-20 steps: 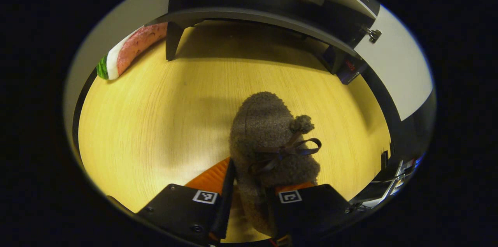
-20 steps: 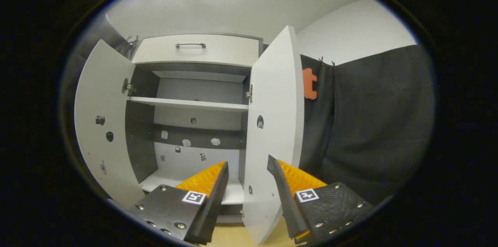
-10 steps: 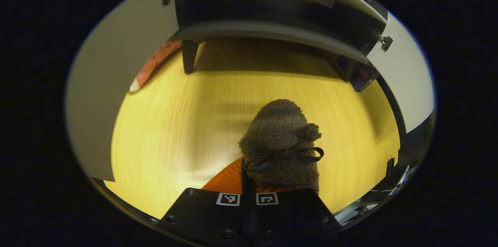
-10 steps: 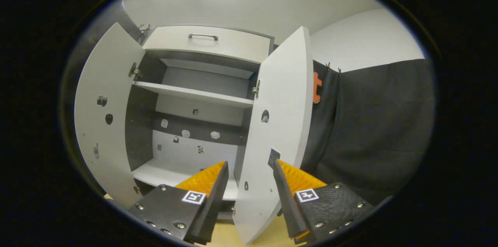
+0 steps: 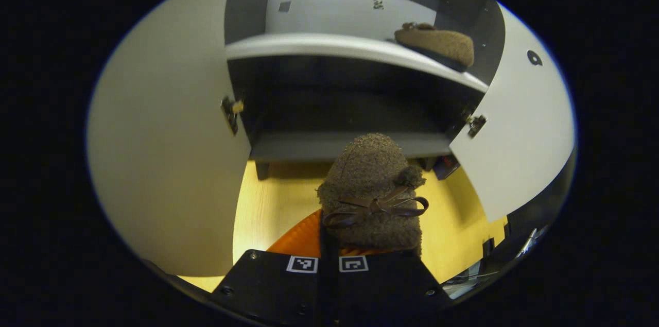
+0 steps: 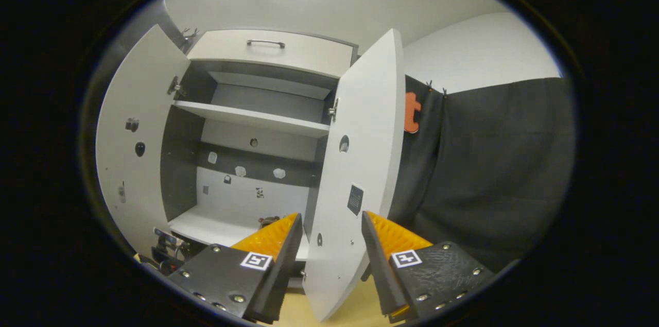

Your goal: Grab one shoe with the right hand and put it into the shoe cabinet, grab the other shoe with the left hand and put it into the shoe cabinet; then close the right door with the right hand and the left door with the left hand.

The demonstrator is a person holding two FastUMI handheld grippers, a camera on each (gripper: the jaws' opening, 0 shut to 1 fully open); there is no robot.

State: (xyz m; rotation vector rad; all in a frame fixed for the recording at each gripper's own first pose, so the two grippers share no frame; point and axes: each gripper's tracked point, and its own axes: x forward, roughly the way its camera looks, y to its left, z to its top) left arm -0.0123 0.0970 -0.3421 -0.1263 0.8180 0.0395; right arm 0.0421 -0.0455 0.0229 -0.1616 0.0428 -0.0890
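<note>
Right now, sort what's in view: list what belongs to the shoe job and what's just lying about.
Job:
- fuzzy shoe, clamped in left gripper
- second shoe on cabinet shelf
- right door
- left door
- right gripper, fingers apart

Lying about:
- top drawer
- small dark item under cabinet

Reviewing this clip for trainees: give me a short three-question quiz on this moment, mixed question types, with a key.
1. True or false: the left gripper is shut on a fuzzy brown shoe.
2. Where does the other shoe lie? A) on the wooden floor B) on a shelf inside the shoe cabinet C) in the right gripper
3. Fill in: in the right gripper view, the right gripper is ____, with the edge of the cabinet's right door seen between its fingers.

Key: 1 true; 2 B; 3 open
</note>
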